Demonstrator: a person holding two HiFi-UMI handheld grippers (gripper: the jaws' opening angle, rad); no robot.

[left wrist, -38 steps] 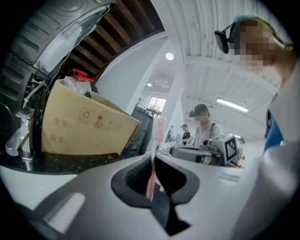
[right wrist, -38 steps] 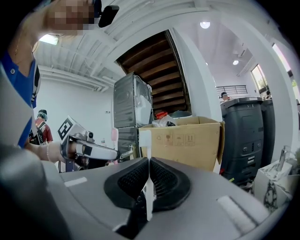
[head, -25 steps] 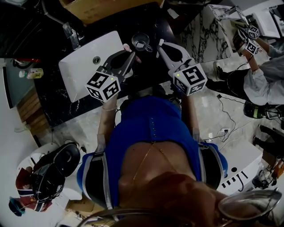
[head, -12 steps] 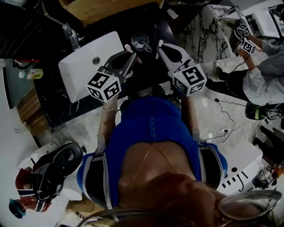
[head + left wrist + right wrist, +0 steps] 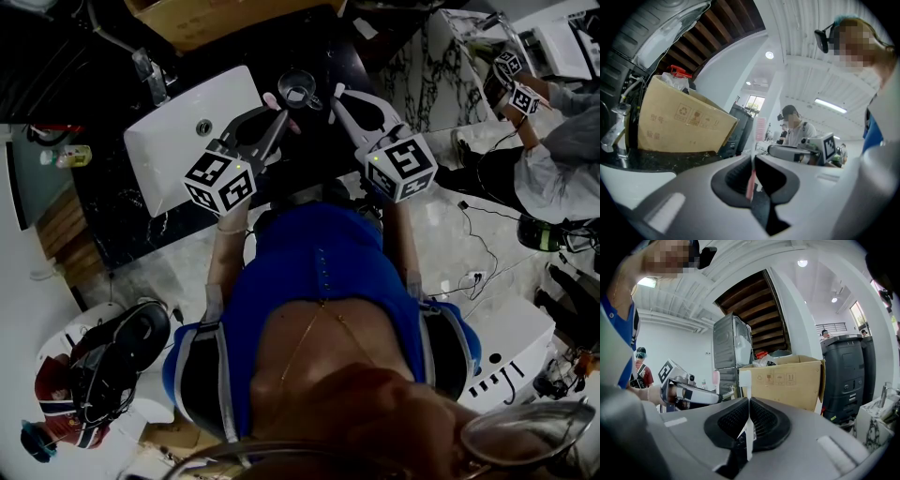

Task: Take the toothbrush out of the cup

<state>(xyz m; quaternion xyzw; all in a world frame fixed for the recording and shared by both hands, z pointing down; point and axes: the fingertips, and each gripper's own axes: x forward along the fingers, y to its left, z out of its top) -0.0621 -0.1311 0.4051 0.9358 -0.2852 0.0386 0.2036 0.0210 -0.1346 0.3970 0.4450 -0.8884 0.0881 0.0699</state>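
A dark marble counter [image 5: 117, 234] is seen across the upper left of the head view, with a white sink [image 5: 178, 141] set in it. A cardboard box [image 5: 679, 124] is noted at the left of the left gripper view. The left gripper [image 5: 275, 108] and the right gripper [image 5: 337, 98] are held side by side over the counter at the upper centre of the head view. A clear cup [image 5: 297, 91] is located between their tips. The left jaws are closed narrowly on the handle of a pink toothbrush [image 5: 751, 180], head uppermost. The right jaws are pressed nearly together on a white toothbrush [image 5: 748, 427], also head up. Both brushes are held just beside the cup, outside it.
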